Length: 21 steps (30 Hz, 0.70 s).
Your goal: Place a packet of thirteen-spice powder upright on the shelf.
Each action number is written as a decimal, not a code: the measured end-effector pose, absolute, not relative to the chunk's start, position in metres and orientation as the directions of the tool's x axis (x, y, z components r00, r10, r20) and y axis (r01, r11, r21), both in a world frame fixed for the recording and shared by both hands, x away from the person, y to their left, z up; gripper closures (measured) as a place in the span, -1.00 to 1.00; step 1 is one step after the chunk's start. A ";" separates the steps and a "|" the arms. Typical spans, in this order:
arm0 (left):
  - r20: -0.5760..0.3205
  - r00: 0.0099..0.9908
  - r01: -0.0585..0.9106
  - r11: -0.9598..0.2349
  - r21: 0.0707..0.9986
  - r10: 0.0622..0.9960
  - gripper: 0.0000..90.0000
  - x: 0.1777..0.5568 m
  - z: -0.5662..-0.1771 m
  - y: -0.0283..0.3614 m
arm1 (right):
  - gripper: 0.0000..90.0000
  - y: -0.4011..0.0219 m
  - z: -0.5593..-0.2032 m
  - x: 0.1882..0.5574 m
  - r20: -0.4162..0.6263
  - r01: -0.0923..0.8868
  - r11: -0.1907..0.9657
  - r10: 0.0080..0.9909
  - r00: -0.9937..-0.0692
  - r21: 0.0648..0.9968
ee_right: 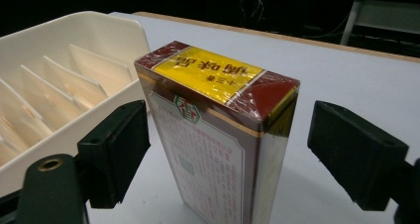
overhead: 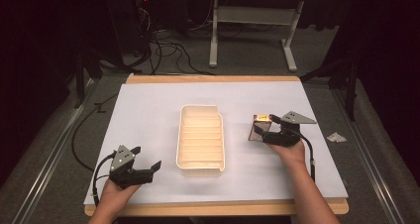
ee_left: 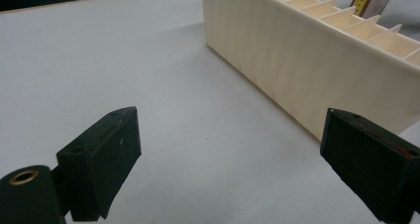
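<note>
A carton (ee_right: 218,135) stands upright on the bench (overhead: 148,115) just right of the slotted tray (overhead: 200,140), between the spread, seemingly not-yet-touching jaws of the right tool (ee_right: 228,154). The left tool (overhead: 141,167), jaws apart, waits left of the tray. Gripping and loading remain.

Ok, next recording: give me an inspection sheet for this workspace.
Surface: white sheet over a wooden tabletop.
Job's things: dark red and yellow wrapped box standing upright; cream plastic slotted tray at centre, slots bare.
Clutter: crumpled white scrap off the table's right edge.
Grippers: left gripper open, over bare sheet; right gripper open, jaws either side of the box, gaps showing.
Cables: black leads on the floor behind.
Surroundings: dark room, grey frame legs.
</note>
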<state>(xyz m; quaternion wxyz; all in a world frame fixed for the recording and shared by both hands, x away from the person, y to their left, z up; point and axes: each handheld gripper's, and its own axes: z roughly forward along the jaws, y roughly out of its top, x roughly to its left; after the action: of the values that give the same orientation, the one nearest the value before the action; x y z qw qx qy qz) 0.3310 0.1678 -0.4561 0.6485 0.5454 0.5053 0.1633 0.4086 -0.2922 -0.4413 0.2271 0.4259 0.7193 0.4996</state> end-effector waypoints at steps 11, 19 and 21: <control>-0.473 0.437 0.341 0.345 0.874 0.765 -0.79 0.330 -0.457 0.168 | -0.39 -0.292 -0.440 0.408 0.078 0.356 0.153 0.827 -0.557 0.922; -0.472 0.439 0.344 0.342 0.874 0.765 -0.79 0.330 -0.457 0.167 | -0.24 -0.292 -0.439 0.406 0.063 0.340 0.160 0.826 -0.561 0.927; -0.472 0.439 0.344 0.342 0.874 0.764 -0.79 0.330 -0.457 0.167 | -0.21 -0.291 -0.439 0.405 0.055 0.336 0.168 0.825 -0.563 0.927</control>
<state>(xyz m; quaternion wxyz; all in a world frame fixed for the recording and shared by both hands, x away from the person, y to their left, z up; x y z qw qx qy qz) 0.3302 0.1673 -0.4568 0.6459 0.5499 0.5040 0.1627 0.4054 -0.2913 -0.4389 0.2415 0.4003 0.7251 0.5056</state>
